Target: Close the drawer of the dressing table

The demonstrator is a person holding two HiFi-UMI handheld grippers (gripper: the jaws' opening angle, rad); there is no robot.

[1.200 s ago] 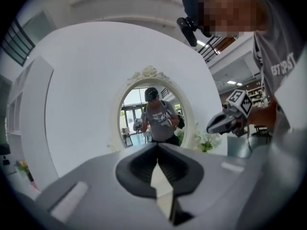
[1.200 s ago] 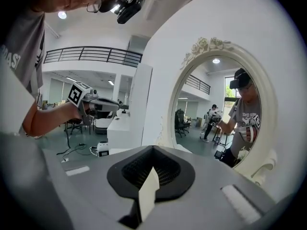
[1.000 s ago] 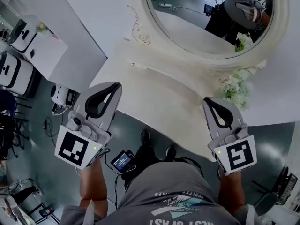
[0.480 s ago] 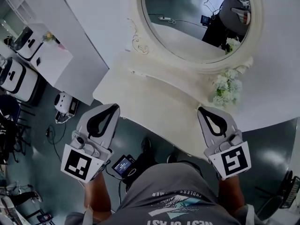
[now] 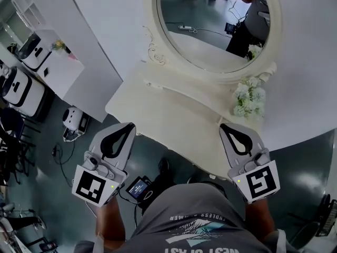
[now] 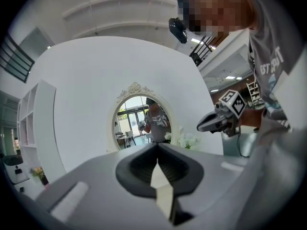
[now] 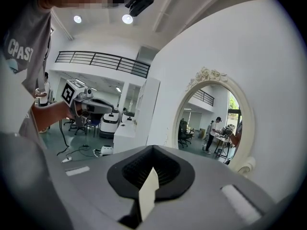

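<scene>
The white dressing table (image 5: 174, 115) stands ahead of me under its oval mirror (image 5: 210, 25), with a bunch of white flowers (image 5: 248, 100) at its right. From above no drawer front shows; it is hidden under the tabletop. My left gripper (image 5: 126, 125) is shut and empty, its tip just short of the table's front left edge. My right gripper (image 5: 226, 126) is also shut with nothing in it, its tip over the front right edge. In the left gripper view the closed left gripper (image 6: 156, 145) points at the mirror (image 6: 139, 121). The right gripper view shows the right gripper (image 7: 153, 147) aimed beside the mirror (image 7: 216, 123).
A white partition wall runs behind the table. At the left stand a white counter (image 5: 52, 67) and white machines (image 5: 21, 94). A small white device (image 5: 73, 120) and cables lie on the grey floor, and a gadget with a lit screen (image 5: 138, 187) sits by the person's feet.
Both grippers have drawn back from the table towards the person; a second ago their tips reached over the tabletop. More of the table and mirror now shows. Both stay shut.
</scene>
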